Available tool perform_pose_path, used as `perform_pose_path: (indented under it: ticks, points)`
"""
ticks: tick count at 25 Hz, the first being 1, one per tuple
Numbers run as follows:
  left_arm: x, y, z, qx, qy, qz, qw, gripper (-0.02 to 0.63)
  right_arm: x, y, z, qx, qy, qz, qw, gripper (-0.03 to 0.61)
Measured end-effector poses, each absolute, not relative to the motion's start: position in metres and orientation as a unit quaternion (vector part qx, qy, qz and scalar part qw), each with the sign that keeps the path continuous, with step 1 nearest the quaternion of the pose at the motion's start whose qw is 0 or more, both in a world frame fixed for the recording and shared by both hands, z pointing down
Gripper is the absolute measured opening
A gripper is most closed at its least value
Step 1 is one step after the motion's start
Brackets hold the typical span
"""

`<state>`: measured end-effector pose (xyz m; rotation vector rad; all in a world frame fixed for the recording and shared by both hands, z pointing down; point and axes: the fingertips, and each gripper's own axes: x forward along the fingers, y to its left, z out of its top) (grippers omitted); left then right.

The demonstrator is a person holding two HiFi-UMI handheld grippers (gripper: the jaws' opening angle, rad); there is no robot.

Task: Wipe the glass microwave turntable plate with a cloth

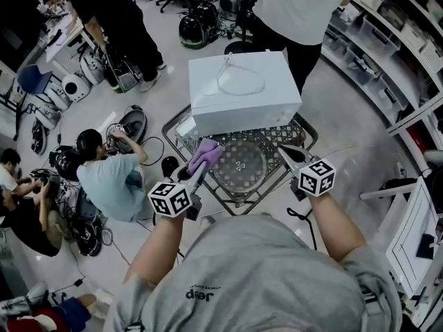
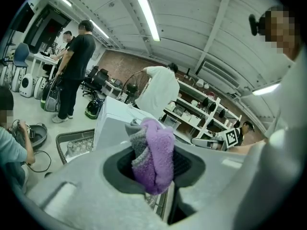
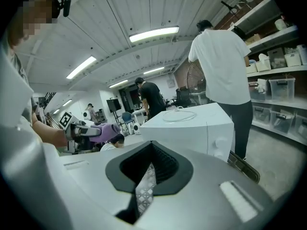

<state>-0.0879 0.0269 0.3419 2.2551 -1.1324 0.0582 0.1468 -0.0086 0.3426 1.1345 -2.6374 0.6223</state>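
The round glass turntable plate (image 1: 239,166) lies flat on a metal mesh cart (image 1: 304,131), in front of a white microwave (image 1: 242,92). My left gripper (image 1: 201,166) is shut on a bunched purple cloth (image 1: 206,153), held over the plate's left rim. Whether the cloth touches the glass I cannot tell. In the left gripper view the cloth (image 2: 156,152) sticks up from between the jaws of the left gripper (image 2: 153,164). My right gripper (image 1: 289,156) hovers at the plate's right side, shut, nothing in it. In the right gripper view, the right gripper (image 3: 146,176) shows only a thin slit.
A white cable loop (image 1: 241,81) lies on the microwave's top. A person in white (image 1: 304,9) stands just behind the cart. Another person (image 1: 111,178) sits on the floor to the left among helmets and gear. Shelving (image 1: 387,54) runs along the right.
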Motion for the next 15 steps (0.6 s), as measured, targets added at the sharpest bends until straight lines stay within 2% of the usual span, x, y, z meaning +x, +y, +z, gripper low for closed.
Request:
perform_pose_path:
  ticks: [15]
  points:
    - [-0.0932,0.0335,0.3419,0.851,-0.426,0.018,0.306,0.104,0.1434,-0.0016,0.3452,0.384,-0.893,0.207,0.111,0.007]
